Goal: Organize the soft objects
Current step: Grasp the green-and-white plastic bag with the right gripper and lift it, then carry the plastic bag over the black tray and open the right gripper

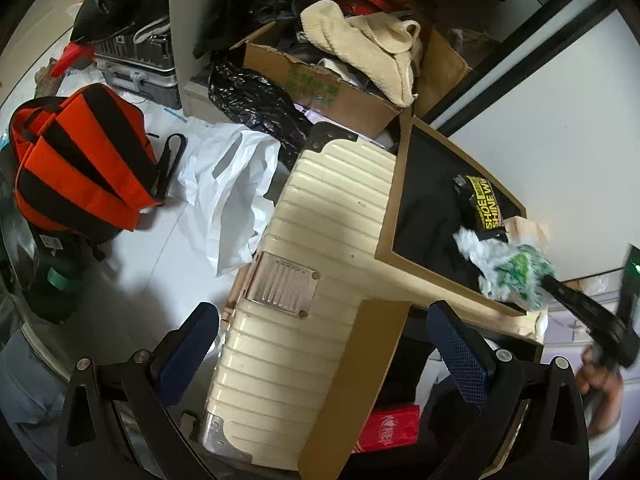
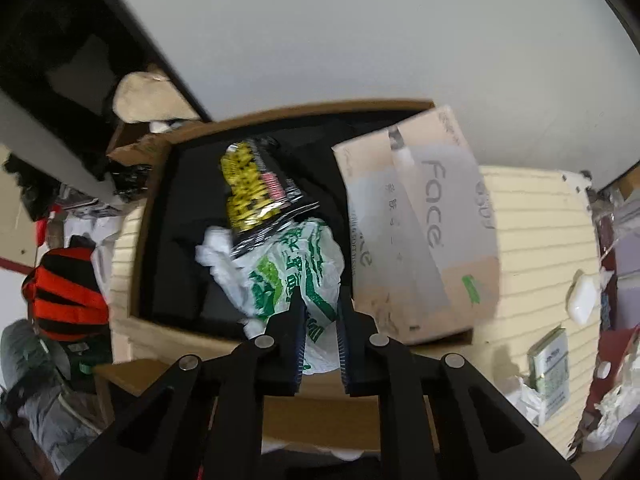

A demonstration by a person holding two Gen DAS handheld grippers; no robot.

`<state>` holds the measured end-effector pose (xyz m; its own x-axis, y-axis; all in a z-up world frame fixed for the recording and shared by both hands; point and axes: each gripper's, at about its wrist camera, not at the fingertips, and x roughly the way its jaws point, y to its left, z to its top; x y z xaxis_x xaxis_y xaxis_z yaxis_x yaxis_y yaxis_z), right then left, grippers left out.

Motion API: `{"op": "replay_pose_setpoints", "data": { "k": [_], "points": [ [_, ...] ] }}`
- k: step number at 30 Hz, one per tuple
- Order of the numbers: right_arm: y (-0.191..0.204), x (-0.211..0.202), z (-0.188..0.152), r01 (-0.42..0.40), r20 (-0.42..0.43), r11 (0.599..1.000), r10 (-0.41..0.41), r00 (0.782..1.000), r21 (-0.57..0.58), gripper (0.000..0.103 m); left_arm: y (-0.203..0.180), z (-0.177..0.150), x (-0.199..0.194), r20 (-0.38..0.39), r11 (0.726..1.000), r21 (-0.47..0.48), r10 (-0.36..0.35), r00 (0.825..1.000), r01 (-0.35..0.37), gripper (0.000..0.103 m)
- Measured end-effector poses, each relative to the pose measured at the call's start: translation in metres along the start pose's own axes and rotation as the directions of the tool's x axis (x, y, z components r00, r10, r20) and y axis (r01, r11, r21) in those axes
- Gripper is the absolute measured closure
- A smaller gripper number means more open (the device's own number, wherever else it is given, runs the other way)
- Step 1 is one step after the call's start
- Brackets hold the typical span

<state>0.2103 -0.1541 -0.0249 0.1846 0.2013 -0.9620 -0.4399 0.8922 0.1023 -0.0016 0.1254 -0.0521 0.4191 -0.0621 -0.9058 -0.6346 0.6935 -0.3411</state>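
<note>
My right gripper (image 2: 320,304) was clenched on the green-printed plastic bag (image 2: 296,268), held over the near rim of the cardboard box (image 2: 136,240). The bag touched a yellow wipes packet (image 2: 250,188) inside. A Face carton (image 2: 416,232) crowded the box's right edge. My left gripper (image 1: 324,340) hung released above the cream suitcase (image 1: 320,216), nothing between its fingers.

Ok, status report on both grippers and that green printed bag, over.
Right gripper shut on the green-printed plastic bag, over the open cardboard box. Left gripper open, empty. Shoe shine wipes pack lies against the bag.
</note>
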Motion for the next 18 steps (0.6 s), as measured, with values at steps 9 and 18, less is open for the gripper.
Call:
{"op": "replay_pose_setpoints", "data": {
  "k": [9,18],
  "points": [
    [0.014,-0.097,-0.05,-0.091,0.123,0.99,0.105,0.987,-0.109,0.092,-0.008,-0.004,-0.002,-0.004,1.0,0.028,0.003,1.0,-0.003,0.0],
    [0.025,-0.075,-0.114,-0.047,0.017,0.98,0.051,0.999,-0.191,0.092,-0.003,-0.005,-0.008,0.007,1.0,0.007,-0.012,1.0,0.012,0.0]
  ]
}}
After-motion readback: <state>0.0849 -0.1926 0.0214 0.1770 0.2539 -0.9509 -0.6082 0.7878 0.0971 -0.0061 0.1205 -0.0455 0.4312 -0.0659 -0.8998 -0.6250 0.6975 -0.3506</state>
